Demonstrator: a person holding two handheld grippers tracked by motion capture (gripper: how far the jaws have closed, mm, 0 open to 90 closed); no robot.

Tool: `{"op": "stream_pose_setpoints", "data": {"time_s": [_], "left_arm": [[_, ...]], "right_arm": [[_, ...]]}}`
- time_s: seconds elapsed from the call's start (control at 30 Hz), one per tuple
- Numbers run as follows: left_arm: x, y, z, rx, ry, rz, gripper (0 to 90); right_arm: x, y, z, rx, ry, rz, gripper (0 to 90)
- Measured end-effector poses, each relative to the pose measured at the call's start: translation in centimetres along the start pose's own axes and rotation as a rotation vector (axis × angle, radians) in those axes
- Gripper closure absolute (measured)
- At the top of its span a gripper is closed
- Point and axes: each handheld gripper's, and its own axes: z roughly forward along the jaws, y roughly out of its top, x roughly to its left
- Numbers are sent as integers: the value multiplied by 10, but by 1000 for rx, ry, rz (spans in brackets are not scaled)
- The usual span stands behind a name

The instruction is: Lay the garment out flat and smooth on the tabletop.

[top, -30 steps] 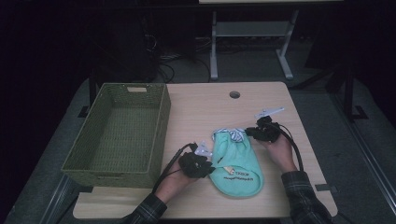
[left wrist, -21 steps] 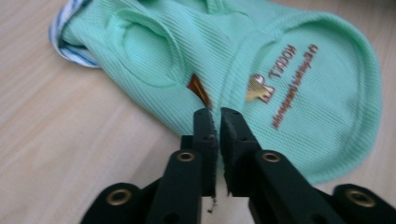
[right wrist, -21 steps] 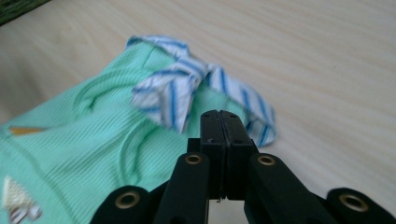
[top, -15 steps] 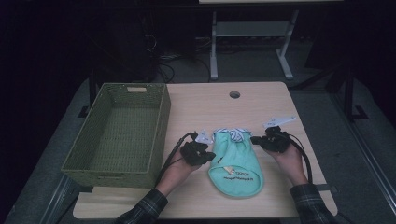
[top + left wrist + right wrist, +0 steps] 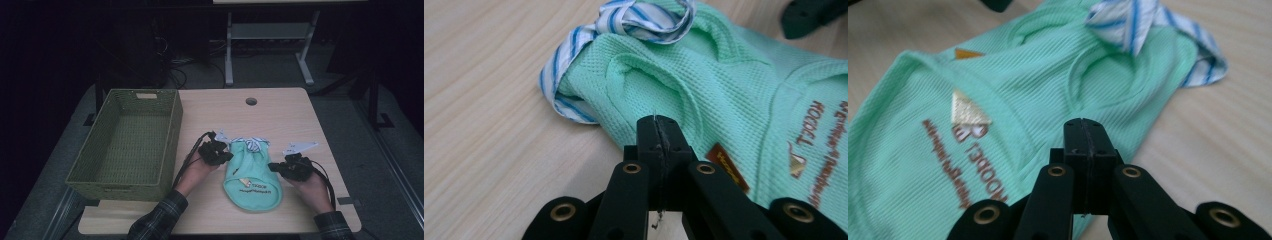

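Two grippers, left gripper (image 5: 226,155) and right gripper (image 5: 274,167), clamped fully shut on opposite edges of mint garment (image 5: 251,176), lower centre of frame, right of green basket (image 5: 172,122). Thin pinches likely to slip on lifting, dropping cloth short of basket.

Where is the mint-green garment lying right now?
In the high view the mint-green garment lies flat on the wooden table near its front edge, right of the green basket, between the two hand-held grippers.
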Motion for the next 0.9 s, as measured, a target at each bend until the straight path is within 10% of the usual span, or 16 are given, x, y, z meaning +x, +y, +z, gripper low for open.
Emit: {"op": "stream_pose_setpoints", "data": {"time_s": [0.9], "left_arm": [[-15, -11, 10, 81, -15, 33, 894]], "right_arm": [[6, -19, 3, 71, -24, -7, 897]]}}
